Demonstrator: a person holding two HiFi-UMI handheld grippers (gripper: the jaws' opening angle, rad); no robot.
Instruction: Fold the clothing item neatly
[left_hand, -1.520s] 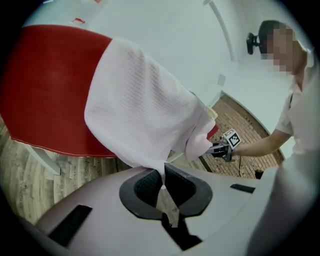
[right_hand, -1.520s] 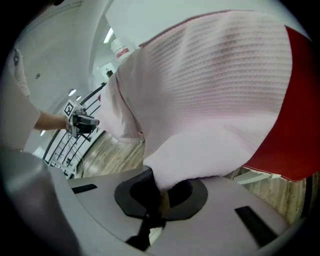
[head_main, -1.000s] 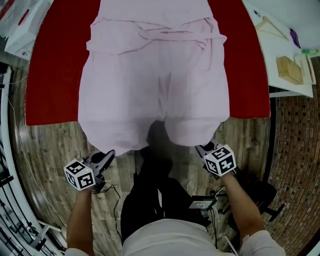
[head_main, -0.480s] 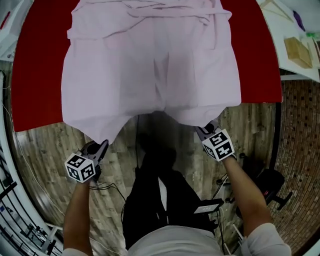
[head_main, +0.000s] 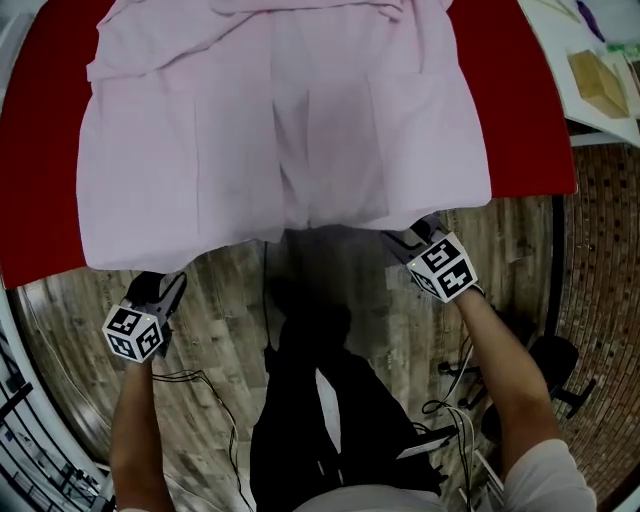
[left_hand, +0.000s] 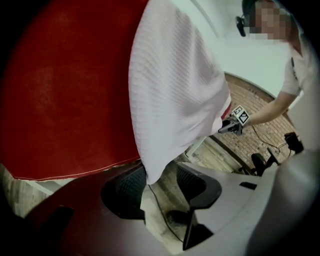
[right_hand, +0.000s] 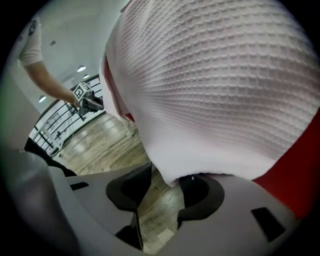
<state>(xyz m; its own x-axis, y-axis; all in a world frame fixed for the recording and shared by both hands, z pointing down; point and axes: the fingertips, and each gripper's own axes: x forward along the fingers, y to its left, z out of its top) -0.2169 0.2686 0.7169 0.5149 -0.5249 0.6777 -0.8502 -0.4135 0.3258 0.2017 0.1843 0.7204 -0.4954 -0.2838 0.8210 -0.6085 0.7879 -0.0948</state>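
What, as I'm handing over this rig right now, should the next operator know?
Left gripper: jaws opening, near left hem corner of the pink waffle-weave garment loose between them.
Right gripper: jaws opening, near right hem corner between them.
Garment lies spread on the red table, near hem hanging over its edge.
Done: spreading.
Left: the folds.

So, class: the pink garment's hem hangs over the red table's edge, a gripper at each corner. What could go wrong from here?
1. The left gripper and right gripper are opening with hem corners between their fingers; released, the overhanging pink garment might slide off the red table.
2. Waffle cloth could catch on a finger, skewing the hem.
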